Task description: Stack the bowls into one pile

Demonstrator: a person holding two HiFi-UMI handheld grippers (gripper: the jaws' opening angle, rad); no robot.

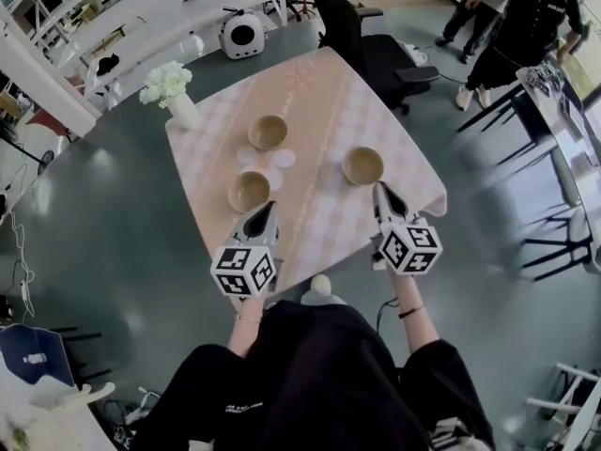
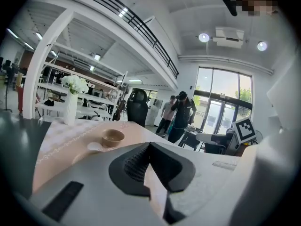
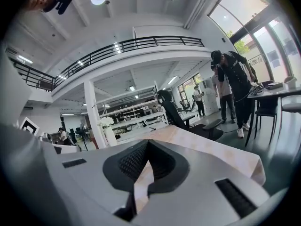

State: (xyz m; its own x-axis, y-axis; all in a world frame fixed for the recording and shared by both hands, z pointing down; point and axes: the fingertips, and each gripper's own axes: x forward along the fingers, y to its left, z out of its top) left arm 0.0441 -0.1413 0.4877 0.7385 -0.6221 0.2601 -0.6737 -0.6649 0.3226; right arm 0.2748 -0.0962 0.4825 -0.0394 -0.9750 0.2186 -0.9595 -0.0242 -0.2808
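Note:
Three tan bowls stand on the pink checked tablecloth (image 1: pixel 319 111) in the head view: a far bowl (image 1: pixel 269 132), a near left bowl (image 1: pixel 249 192) and a right bowl (image 1: pixel 362 165). My left gripper (image 1: pixel 270 205) is shut and empty, its tip just behind the near left bowl's right rim. My right gripper (image 1: pixel 379 187) is shut and empty too, its tip close behind the right bowl. The left gripper view shows the shut left gripper (image 2: pixel 149 144) with one bowl (image 2: pixel 113 137) further off beyond it. In the right gripper view the right gripper (image 3: pixel 147 142) hides every bowl.
A white vase of white flowers (image 1: pixel 174 90) stands at the cloth's far left corner. Small white discs (image 1: pixel 264 159) lie between the bowls. A black office chair (image 1: pixel 376 54) sits beyond the table, and people (image 1: pixel 526 26) stand at the right by a desk (image 1: pixel 563 111).

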